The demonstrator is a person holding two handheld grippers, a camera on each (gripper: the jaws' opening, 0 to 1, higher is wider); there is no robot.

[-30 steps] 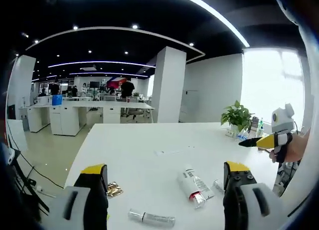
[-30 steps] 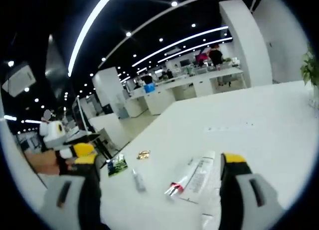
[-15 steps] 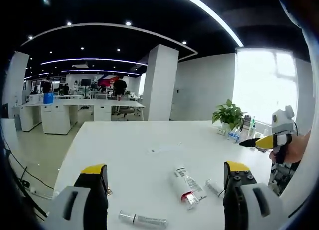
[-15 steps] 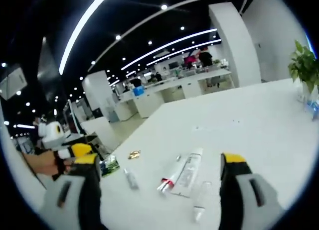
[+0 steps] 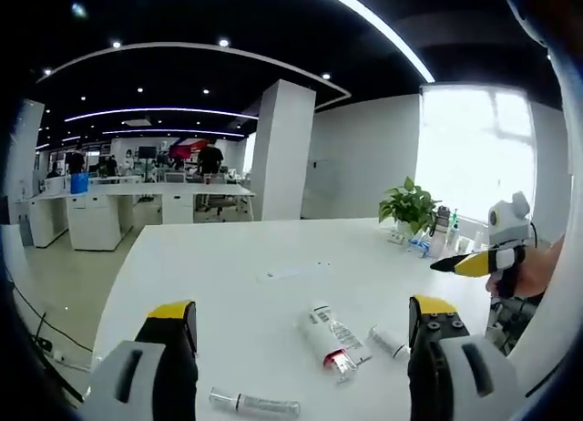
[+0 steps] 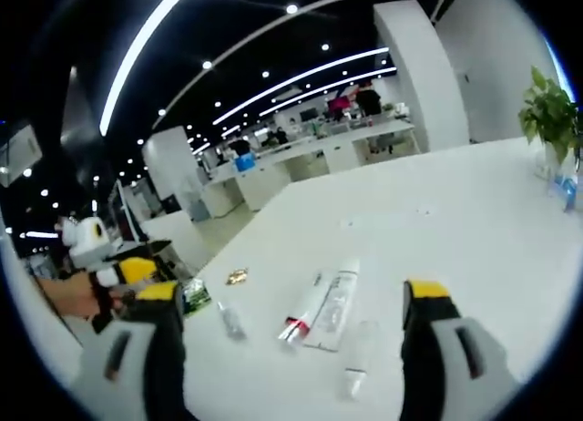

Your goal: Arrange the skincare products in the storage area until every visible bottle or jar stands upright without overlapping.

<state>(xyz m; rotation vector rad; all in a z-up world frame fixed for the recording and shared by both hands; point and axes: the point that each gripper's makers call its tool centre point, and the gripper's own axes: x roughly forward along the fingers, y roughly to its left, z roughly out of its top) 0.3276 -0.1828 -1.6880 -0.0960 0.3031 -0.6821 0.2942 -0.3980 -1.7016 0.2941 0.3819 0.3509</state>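
A: Where do we stand? Both grippers, left gripper and right gripper, hover above the white counter with fingers spread wide, holding nothing

B: And the products? All lying flat: red-capped tube between our left fingers, small clear bottle just beside it, slim vial nearer us, gold sachet apart

A: Handling? We judge the tube light, soft and dentable; take it at the stiffer cap shoulder. The vial looks slick and likely to roll; grip mid-body

White table, potted plant near its far edge, white pillar, distant desks.
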